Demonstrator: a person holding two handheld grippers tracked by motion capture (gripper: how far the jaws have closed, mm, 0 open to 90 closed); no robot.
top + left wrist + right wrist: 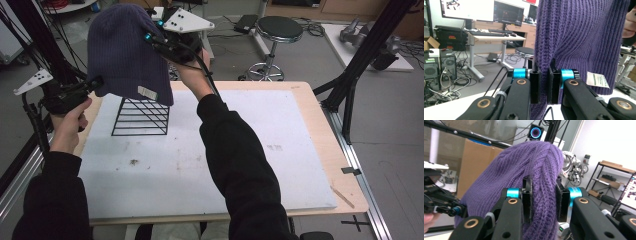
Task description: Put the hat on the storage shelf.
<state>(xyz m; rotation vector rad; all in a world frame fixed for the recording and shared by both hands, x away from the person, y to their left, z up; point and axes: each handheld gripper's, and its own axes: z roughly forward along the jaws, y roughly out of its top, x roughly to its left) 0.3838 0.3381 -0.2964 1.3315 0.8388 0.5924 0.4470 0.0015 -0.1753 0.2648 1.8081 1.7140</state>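
A purple knit beanie [127, 50] hangs in the air above a black wire rack [141, 117] that stands on the white mat. My left gripper [97, 82] is shut on the hat's lower left hem; up close the knit [579, 37] is pinched between its pads [535, 85]. My right gripper [152, 39] is shut on the hat's upper right side, and a thick fold of the beanie [534, 177] sits between its pads [527, 200]. A white label [146, 93] hangs at the hem, the same label [597, 80] showing beside the left jaws.
The white mat [260, 145] covers a wooden table [340, 165]. A round stool [277, 30] stands behind the table, black frame posts [367, 55] rise at the right and left, and a desk with monitors [486, 10] lies beyond.
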